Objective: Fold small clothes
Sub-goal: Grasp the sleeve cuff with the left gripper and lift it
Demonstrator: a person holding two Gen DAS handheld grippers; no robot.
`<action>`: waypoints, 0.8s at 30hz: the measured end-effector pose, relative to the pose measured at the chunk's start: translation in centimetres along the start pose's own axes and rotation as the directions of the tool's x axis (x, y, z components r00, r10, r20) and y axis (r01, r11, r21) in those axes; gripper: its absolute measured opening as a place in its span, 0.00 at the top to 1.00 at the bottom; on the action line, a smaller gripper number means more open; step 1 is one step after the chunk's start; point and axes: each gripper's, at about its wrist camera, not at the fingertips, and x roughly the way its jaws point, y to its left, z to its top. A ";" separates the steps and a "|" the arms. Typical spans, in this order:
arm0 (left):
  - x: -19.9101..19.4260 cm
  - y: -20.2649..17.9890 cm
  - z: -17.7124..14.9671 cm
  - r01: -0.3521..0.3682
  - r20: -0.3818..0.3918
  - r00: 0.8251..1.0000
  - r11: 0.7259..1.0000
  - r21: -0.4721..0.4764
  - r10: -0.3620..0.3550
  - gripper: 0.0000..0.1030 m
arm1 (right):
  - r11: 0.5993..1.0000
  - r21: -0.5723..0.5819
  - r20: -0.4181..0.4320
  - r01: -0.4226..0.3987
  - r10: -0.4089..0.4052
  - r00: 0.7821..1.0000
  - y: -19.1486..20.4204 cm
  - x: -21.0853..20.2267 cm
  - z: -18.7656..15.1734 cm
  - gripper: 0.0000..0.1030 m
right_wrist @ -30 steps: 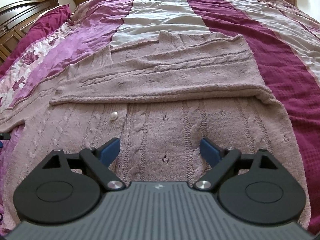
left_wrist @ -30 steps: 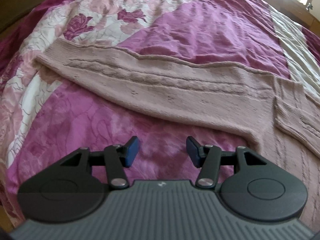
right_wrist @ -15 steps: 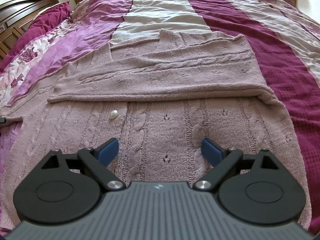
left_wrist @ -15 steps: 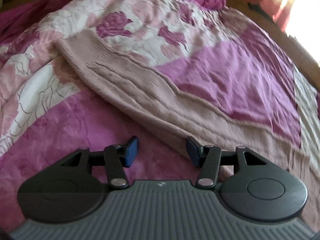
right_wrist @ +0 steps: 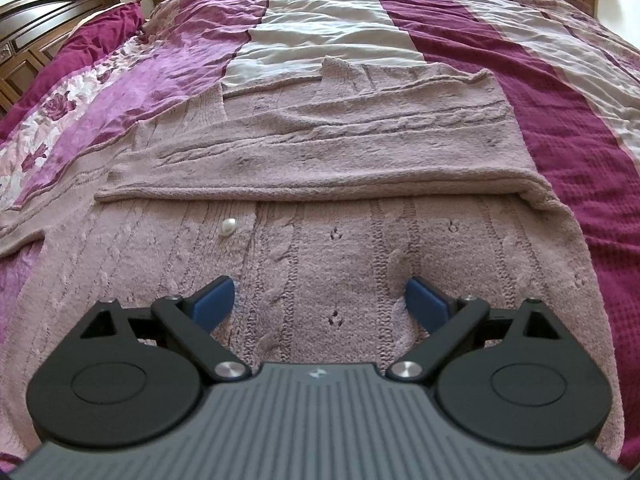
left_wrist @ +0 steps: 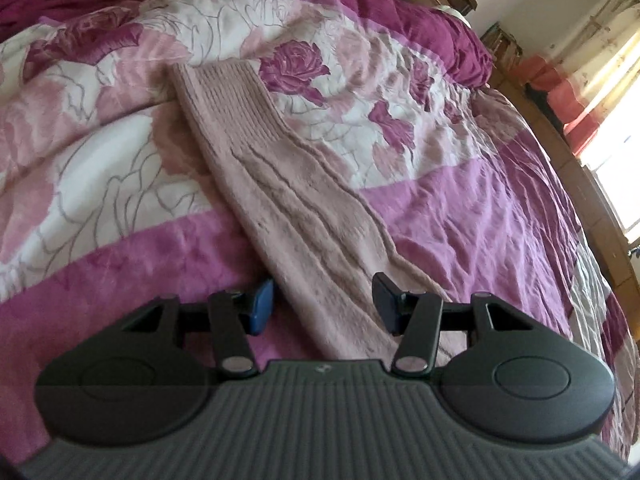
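Left tool (left_wrist: 323,303): jaws partway apart, holding nothing, straddling the left sleeve (left_wrist: 280,184), which lies stretched out flat on the bed (left_wrist: 460,216). We read that sleeve as unfolded. Cardigan (right_wrist: 320,248) lies flat mid-bed; the right sleeve (right_wrist: 340,152) already lies folded across the chest. Right tool (right_wrist: 320,300): wide, empty, over the near body panel. Left: left sleeve in, then body folds.

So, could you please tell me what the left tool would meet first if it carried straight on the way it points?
Probably the cardigan's outstretched sleeve: the left tool stands open right over it, angled down, with the bedspread beneath. Depth is hard to judge.
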 end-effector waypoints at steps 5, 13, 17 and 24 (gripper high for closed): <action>1.7 -0.8 0.5 -0.017 0.026 1.000 0.996 0.083 0.015 0.47 | 1.000 0.001 0.000 -0.002 0.002 1.000 0.0 0.0 0.0 0.06; 2.5 -2.2 0.7 0.004 0.027 1.000 0.975 0.222 -0.010 0.86 | 1.000 0.022 0.007 -0.014 0.014 1.000 -0.2 -0.3 0.0 0.06; 0.8 -3.3 0.8 0.072 0.047 0.995 0.955 0.287 -0.090 0.89 | 0.998 0.057 0.016 -0.033 0.032 0.999 -0.8 -0.6 0.2 0.06; -3.7 -7.7 -0.1 0.177 0.081 0.971 0.905 0.386 -0.224 0.89 | 0.995 0.087 0.031 -0.047 0.045 0.999 -1.2 -1.0 0.3 0.06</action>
